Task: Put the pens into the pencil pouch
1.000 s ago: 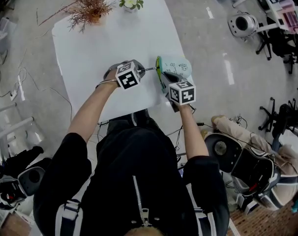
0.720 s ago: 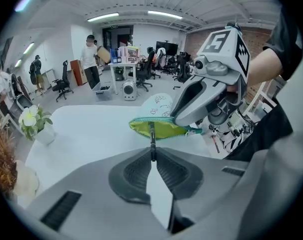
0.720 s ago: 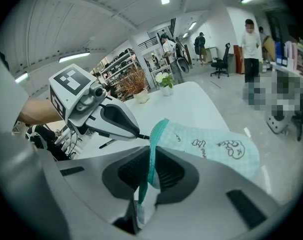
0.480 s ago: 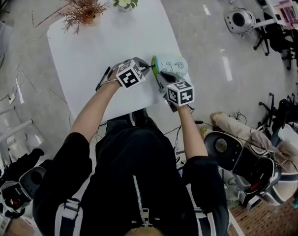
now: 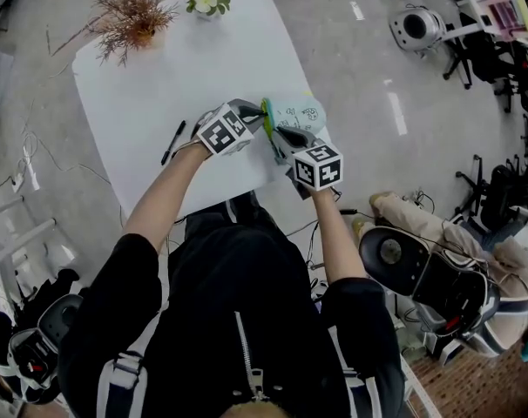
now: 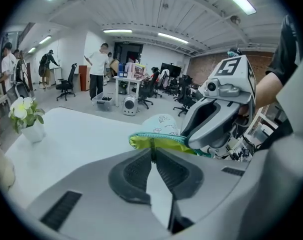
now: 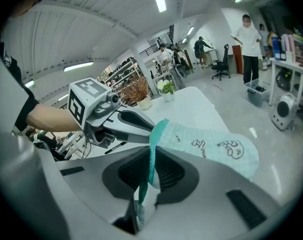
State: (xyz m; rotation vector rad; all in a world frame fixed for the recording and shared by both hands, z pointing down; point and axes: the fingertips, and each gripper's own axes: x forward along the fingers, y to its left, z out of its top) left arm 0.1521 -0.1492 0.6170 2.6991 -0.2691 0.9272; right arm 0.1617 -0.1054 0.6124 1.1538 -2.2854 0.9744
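The mint pencil pouch [image 5: 301, 111] [image 7: 216, 146] with a green lining [image 6: 161, 141] lies at the table's near right corner. My left gripper [image 5: 262, 117] [image 6: 152, 151] is shut on a thin dark piece at the pouch's mouth, seemingly the zipper pull. My right gripper [image 5: 280, 138] [image 7: 150, 171] is shut on the teal rim of the mouth at its near end. The two grippers' tips almost meet at the opening. One black pen [image 5: 172, 142] [image 7: 117, 147] lies on the table left of my left hand. I cannot see inside the pouch.
On the white table [image 5: 159, 85], a dried plant [image 5: 129, 20] and a small vase of white flowers [image 5: 205, 0] [image 6: 29, 121] stand at the far edge. Office chairs, a round machine [image 5: 414, 26] and people fill the floor around.
My left gripper has shifted a little toward the pouch's mouth and rolled slightly. The black pen beside my left hand now shows fully. My right gripper has stayed put on the rim.
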